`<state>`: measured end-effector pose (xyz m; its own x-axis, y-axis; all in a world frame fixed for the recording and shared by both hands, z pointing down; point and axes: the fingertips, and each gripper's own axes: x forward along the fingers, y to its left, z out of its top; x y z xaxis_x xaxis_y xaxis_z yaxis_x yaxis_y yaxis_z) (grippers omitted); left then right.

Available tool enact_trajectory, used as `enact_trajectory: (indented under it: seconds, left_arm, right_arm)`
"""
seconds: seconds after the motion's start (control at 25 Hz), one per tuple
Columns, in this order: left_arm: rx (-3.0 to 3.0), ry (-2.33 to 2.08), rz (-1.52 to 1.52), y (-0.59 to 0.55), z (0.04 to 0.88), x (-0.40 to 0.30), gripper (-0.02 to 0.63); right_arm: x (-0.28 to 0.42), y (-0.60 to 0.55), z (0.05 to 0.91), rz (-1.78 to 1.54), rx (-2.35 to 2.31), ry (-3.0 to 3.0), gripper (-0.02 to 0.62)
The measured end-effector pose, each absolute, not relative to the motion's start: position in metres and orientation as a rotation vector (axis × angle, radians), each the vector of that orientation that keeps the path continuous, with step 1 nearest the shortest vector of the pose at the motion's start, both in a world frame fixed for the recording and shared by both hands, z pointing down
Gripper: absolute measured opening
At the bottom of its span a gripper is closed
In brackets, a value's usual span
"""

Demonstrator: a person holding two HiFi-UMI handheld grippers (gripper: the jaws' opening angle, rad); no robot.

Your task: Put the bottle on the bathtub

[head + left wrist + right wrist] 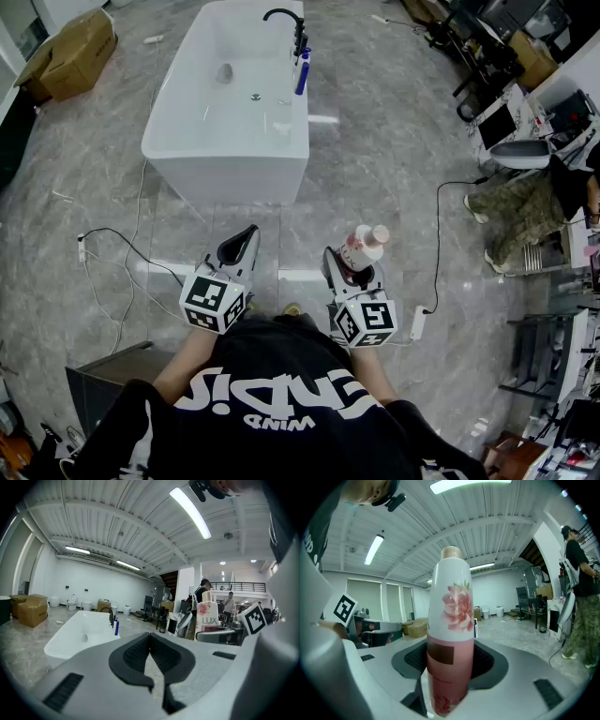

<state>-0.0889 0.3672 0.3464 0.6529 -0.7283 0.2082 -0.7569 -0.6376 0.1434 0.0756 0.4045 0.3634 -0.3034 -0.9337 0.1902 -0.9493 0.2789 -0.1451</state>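
Between the jaws of the right gripper (349, 264) stands the pink-and-white bottle (365, 244), upright and clamped. Beside it, the left gripper (244, 239) has its jaws together on nothing; the bathtub (225, 178) lies well ahead of both.

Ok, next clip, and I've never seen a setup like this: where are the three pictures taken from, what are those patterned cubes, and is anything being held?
There is no robot here. A person stands on a grey floor with a hand-held two-jaw gripper in each hand. The patterned cubes are parts of those grippers. The head view comes from a camera on the person's head, looking down. The other two views come from a camera riding on each gripper, looking along its jaws. The left gripper has its jaws together with nothing in them. The right gripper is closed on an upright white and pink bottle. Ahead stands a white bathtub with a black faucet and a blue bottle on its rim. The held bottle is not yet there.
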Motion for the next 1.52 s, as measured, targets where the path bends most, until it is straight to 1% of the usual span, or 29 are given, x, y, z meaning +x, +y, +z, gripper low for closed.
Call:
enact_trajectory:
  seconds: [0.36, 1.0, 1.52]
  left_arm:
    - [2.667, -1.181, 0.188, 0.368, 0.345, -0.089, 0.009]
    - [2.693, -1.133, 0.190, 0.355, 0.360, -0.122, 0.009]
    - [2.702, -1.136, 0.199, 0.281, 0.369, -0.118, 0.009]
  right_arm:
    - [0.072, 0.408, 0.364, 0.404, 1.830, -2.477, 0.244]
    - [0.031, 0.402, 0.379, 0.359, 1.809, -2.472, 0.244]
    - [0.035, 0.323, 0.389, 0.347, 1.832, -2.479, 0.244]
